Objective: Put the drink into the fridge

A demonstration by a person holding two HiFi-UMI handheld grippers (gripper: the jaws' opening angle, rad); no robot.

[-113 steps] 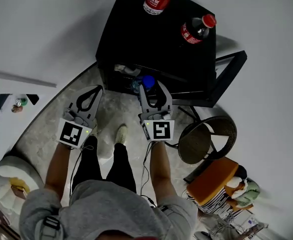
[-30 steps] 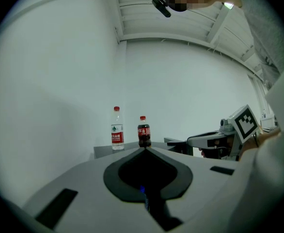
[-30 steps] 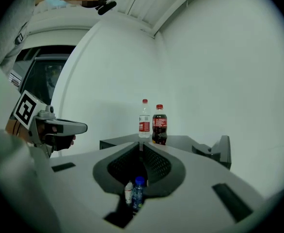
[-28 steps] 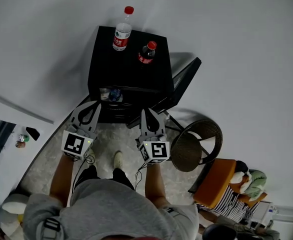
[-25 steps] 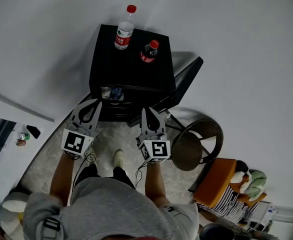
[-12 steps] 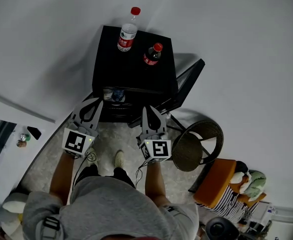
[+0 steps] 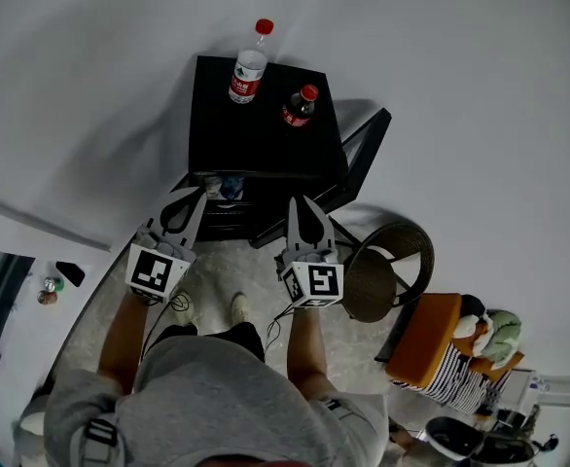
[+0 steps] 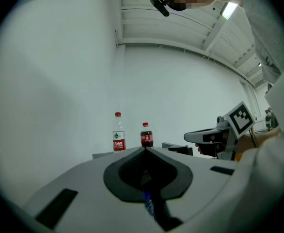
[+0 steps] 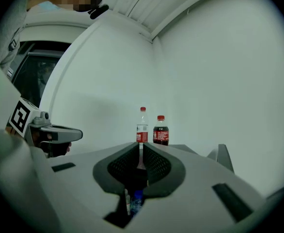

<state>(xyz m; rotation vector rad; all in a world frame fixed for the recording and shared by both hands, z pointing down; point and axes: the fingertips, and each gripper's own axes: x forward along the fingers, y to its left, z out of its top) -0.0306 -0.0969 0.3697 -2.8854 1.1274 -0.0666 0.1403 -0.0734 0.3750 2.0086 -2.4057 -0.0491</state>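
Note:
A black mini fridge (image 7: 261, 134) stands against the wall with its door (image 7: 365, 154) swung open to the right. On its top stand a clear water bottle (image 7: 249, 66) (image 8: 118, 132) (image 9: 142, 126) and a cola bottle (image 7: 299, 107) (image 8: 146, 135) (image 9: 161, 131). A blue-capped drink (image 7: 229, 185) sits inside the fridge opening. My left gripper (image 7: 197, 195) (image 8: 144, 149) and right gripper (image 7: 295, 202) (image 9: 140, 145) hover side by side in front of the opening, a short way back from it. Both are shut with nothing between their tips.
A round wicker stool (image 7: 387, 270) stands right of the open door, close to my right gripper. Behind it lie an orange cushion (image 7: 426, 339) and striped cloth. My feet (image 7: 236, 309) are on the marbled floor before the fridge. White walls enclose the fridge.
Several seconds ago my right gripper was at the fridge opening by the blue-capped drink; now both grippers are drawn back and the drink stays inside. Over the last second they barely moved.

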